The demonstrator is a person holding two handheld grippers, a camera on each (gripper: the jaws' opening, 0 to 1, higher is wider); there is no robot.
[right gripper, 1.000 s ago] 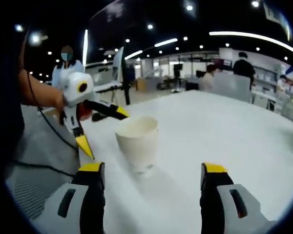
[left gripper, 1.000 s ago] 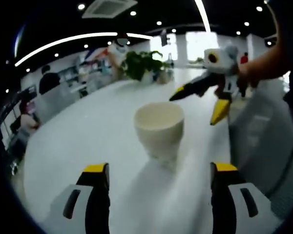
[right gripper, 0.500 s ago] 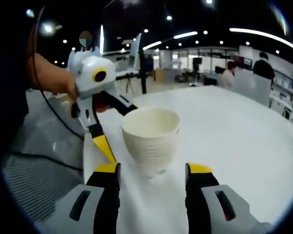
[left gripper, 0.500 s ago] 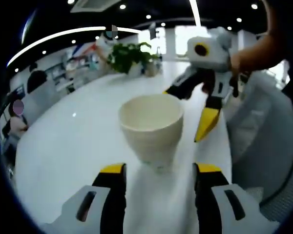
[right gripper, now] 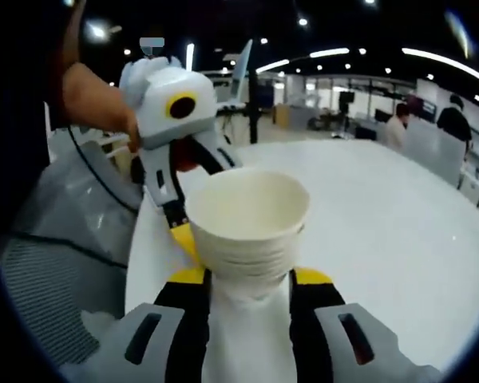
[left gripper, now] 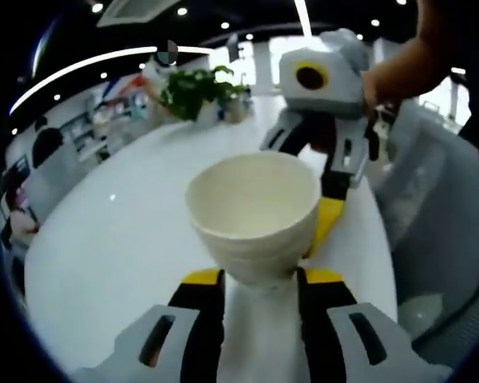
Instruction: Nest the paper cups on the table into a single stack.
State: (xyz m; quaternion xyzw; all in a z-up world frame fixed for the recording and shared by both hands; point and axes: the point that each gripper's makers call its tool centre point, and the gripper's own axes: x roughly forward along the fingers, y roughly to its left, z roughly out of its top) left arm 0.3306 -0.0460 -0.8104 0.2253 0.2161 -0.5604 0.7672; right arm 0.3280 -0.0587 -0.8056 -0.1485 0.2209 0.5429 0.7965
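The paper cup stack (left gripper: pixel 253 215) stands upright on the white counter (left gripper: pixel 104 255), at frame centre in both views. The left gripper (left gripper: pixel 259 279) has its jaws pressed against the base of the stack, pinching it. The right gripper (right gripper: pixel 250 279) closes on the same base from the opposite side; contact looks likely, yet cannot be confirmed. Judgement: keep pressure light to avoid crushing the thin wall, hold the stack vertical, and let one gripper release before lifting.
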